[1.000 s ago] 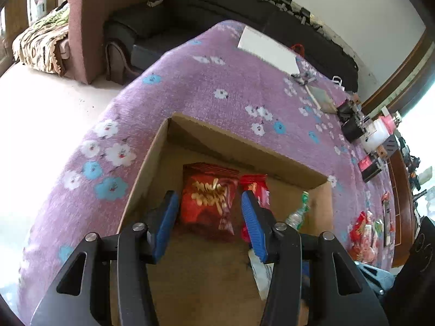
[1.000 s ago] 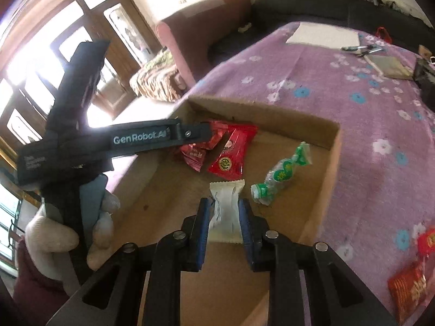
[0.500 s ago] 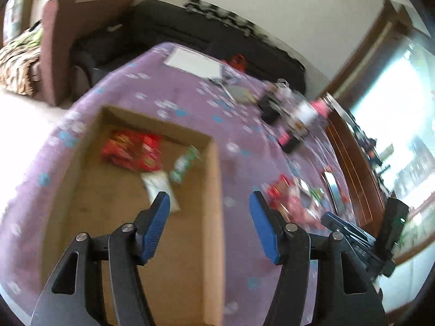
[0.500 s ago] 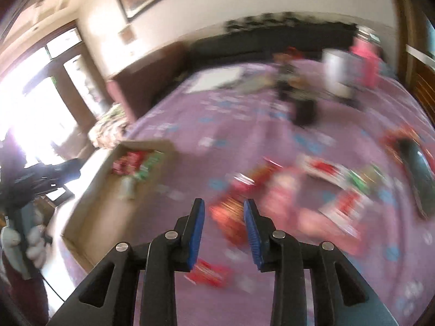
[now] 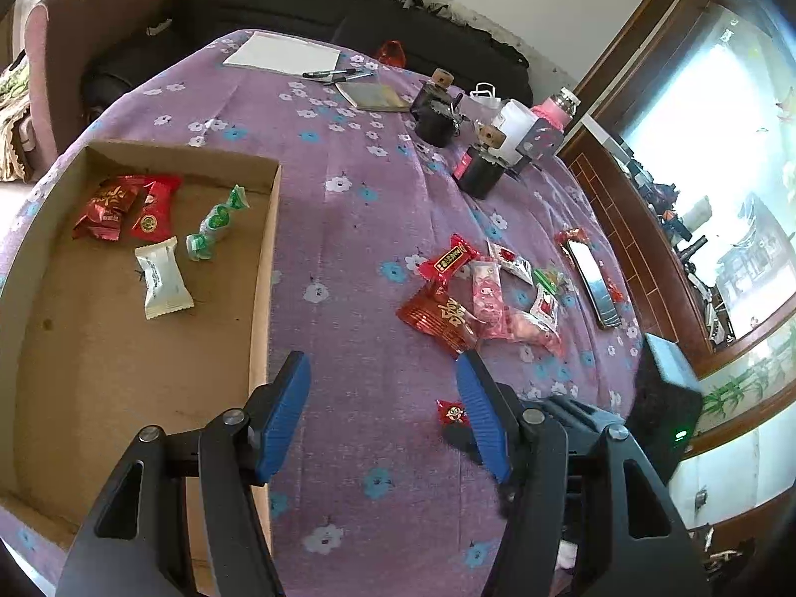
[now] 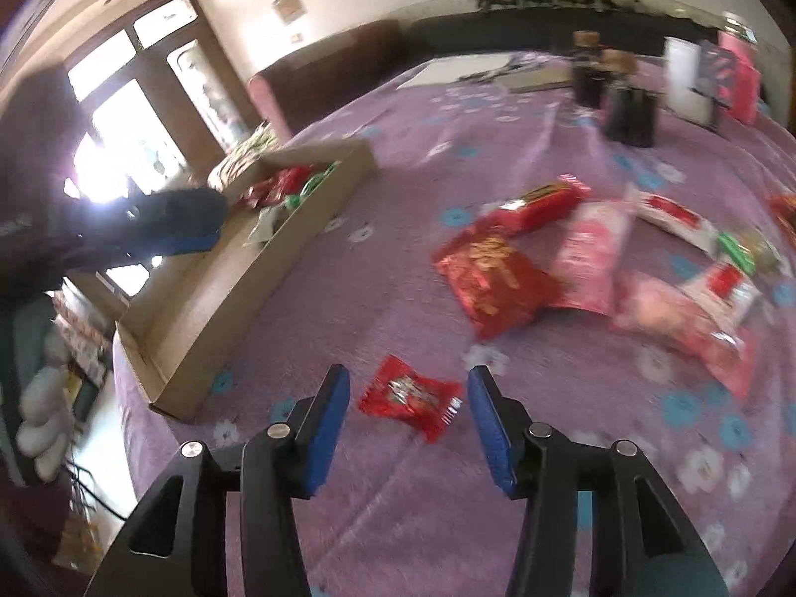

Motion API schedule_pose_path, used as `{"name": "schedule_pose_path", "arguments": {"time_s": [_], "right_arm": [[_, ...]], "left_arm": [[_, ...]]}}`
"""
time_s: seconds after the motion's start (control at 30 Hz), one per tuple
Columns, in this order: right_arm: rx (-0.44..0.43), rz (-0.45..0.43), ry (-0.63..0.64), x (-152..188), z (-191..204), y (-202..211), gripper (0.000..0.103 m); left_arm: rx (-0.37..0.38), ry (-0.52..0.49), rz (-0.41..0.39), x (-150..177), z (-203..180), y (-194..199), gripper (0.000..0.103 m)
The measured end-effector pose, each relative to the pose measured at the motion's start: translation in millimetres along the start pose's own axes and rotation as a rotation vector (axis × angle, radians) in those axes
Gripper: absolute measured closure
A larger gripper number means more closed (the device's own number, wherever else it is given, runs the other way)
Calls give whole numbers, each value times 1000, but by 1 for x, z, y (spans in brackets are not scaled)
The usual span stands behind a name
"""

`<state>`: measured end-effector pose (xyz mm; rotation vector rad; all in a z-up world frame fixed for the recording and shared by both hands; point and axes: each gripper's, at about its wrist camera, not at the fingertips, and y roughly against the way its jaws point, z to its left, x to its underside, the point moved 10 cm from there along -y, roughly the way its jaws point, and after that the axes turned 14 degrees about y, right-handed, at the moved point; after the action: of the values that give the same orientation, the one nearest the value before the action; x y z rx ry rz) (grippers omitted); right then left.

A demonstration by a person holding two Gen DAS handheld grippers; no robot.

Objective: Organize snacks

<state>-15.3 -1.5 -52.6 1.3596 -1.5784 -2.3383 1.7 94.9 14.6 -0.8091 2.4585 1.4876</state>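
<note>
A shallow cardboard box [image 5: 263, 268] lies on the purple flowered cloth, holding two red packets [image 5: 124, 206], a green-wrapped candy [image 5: 215, 221] and a white packet [image 5: 161, 281]. A pile of red and pink snack packets [image 5: 477, 298] lies to its right. My left gripper [image 5: 383, 413] is open and empty, above the cloth beside the box's right wall. My right gripper [image 6: 408, 423] is open, its jaws either side of a small red packet [image 6: 410, 398] on the cloth. That packet also shows in the left wrist view [image 5: 451, 413]. The box [image 6: 258, 268] and pile [image 6: 572, 258] appear blurred in the right wrist view.
A phone [image 5: 592, 276] lies right of the pile. Dark jars [image 5: 477, 169], a white container [image 5: 515, 122] and a pink bottle [image 5: 552, 119] stand at the back right. Paper [image 5: 281, 52], pens and a notebook [image 5: 373, 94] lie at the far edge. A sofa is behind.
My right gripper let go of the white packet in the box, swung right to the loose snacks and opened around the small red packet. My left gripper pulled back out of the box, turning right.
</note>
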Motion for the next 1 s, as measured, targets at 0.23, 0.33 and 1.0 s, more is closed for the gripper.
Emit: {"name": "schedule_pose_path", "arguments": {"time_s": [0.23, 0.33, 1.0], "right_arm": [[74, 31, 52, 19, -1, 2, 81], [107, 0, 10, 26, -22, 17, 81], [113, -28, -125, 40, -62, 34, 74]], "left_arm": [[-36, 2, 43, 4, -10, -32, 43], [-38, 16, 80, 9, -20, -56, 43], [-196, -227, 48, 27, -69, -137, 69]]}}
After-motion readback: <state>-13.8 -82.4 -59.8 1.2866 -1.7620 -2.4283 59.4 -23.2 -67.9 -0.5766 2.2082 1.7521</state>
